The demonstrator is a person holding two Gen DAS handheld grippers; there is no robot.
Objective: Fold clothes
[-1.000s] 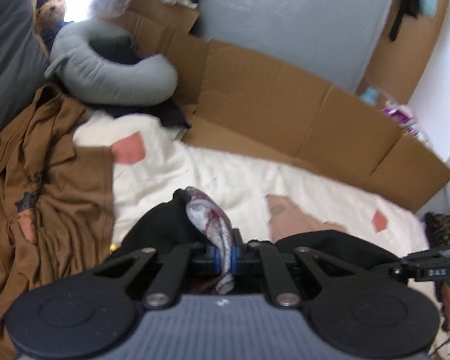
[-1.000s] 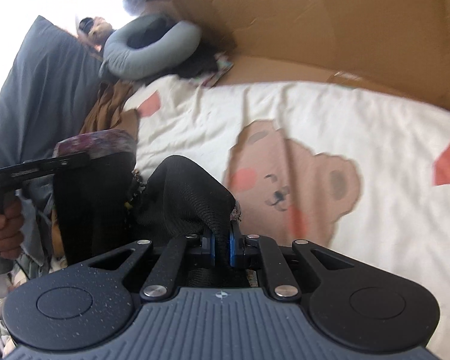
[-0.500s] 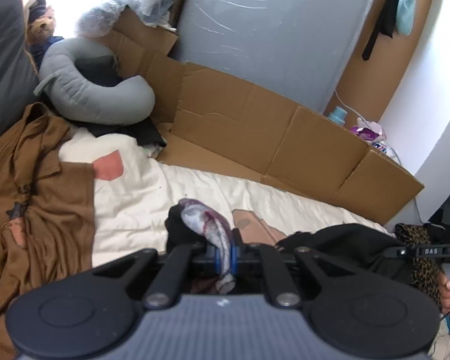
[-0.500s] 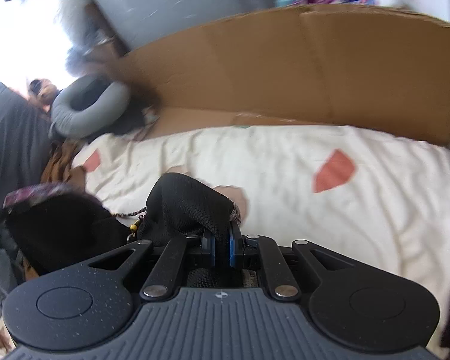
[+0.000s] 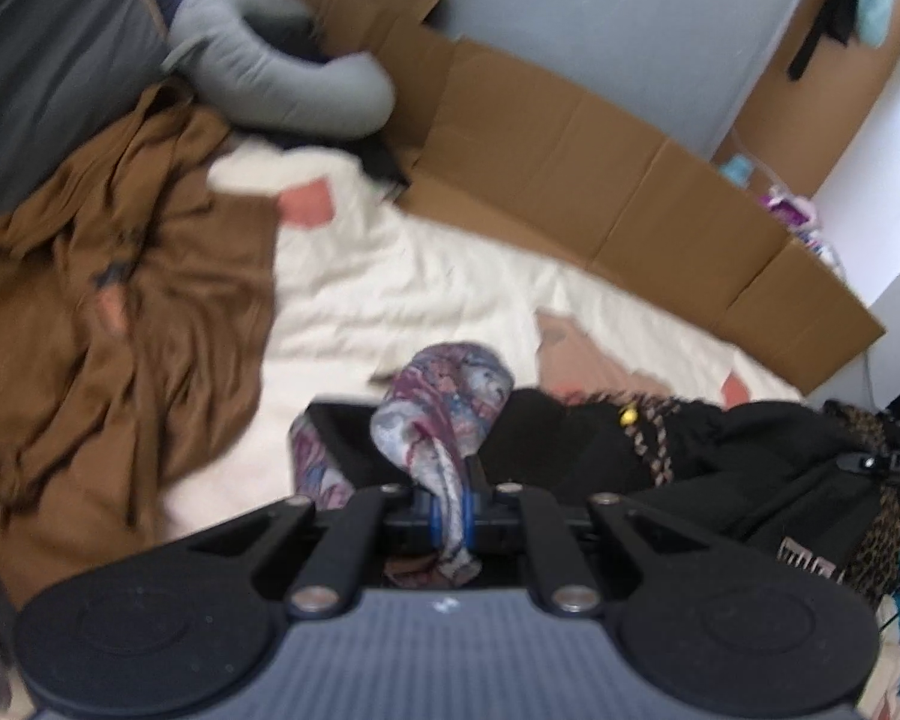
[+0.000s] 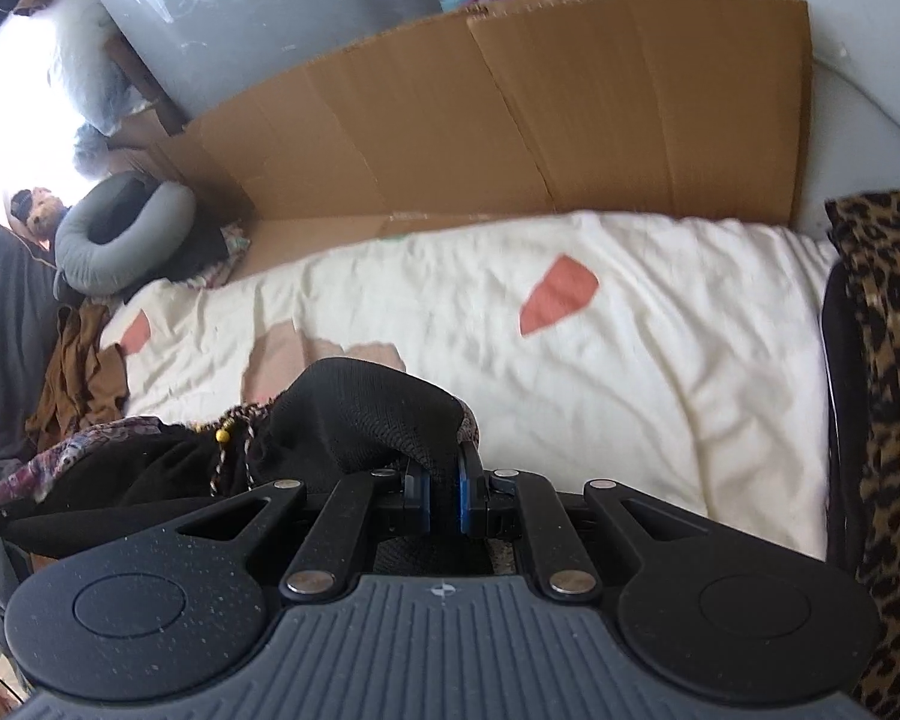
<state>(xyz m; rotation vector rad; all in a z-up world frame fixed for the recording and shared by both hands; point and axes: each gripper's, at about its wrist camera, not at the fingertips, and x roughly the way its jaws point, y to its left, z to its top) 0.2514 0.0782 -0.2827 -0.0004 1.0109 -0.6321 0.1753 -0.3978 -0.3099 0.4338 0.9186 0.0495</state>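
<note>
A: Left wrist view first: where does the black garment [image 5: 576, 450] lie from the fingers?

B: It stretches out to the right of the left gripper [image 5: 448, 510], low over the cream bedspread [image 5: 390, 276]. Its long axis runs sideways across the bed, from the left pinch toward the other device at the right edge of that view.

A: And what do the left fingers [image 5: 429, 513] have?

B: They are closed tight on a patterned purple-and-grey edge [image 5: 444, 396] of the garment, which bunches up above the pads and hangs through below them.

A: The right side?

B: In the right wrist view the right gripper [image 6: 444, 489] is pinched closed on a black knit corner [image 6: 366, 414], with the cloth humped over the pads. From there the garment trails off to the left, with a beaded cord [image 6: 225, 435] on it.

A: So each hand has one end?

B: That is how I read it: the garment spans between the two pinches, hanging slack in the middle. Neither hand is nearer; each is at its own end. Any fold would probably turn on that sideways span being laid flat on the open bedspread ahead of both.

A: What surrounds it?

B: A brown garment [image 5: 120, 300] lies heaped to the left, cardboard [image 6: 510, 120] stands along the far side of the bed, and a leopard-print cloth [image 6: 882, 390] lies to the right.
</note>
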